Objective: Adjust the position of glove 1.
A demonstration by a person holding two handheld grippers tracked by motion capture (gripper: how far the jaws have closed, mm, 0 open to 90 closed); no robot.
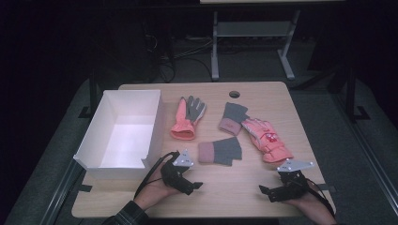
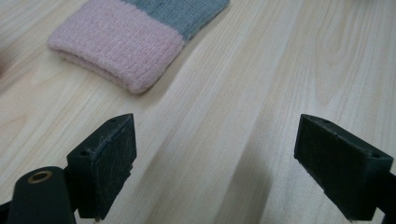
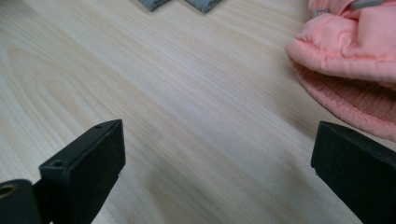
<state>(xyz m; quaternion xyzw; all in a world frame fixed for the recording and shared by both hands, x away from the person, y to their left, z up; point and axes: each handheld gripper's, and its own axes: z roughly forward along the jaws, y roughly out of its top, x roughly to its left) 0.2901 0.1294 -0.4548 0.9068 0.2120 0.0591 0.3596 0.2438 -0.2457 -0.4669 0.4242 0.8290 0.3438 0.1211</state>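
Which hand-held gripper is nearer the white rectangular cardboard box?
Left. The left hand-held gripper sits just beside the white rectangular cardboard box; the right hand-held gripper lies across the table.

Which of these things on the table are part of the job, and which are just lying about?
In the job: two orange gloves, two grey-and-pink knit gloves, white box, left gripper, right gripper.
Lying about: cables and table frame behind.

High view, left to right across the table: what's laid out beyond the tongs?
White box → pink-and-grey glove → knit mitt with pink cuff → second knit mitt → pink padded glove.
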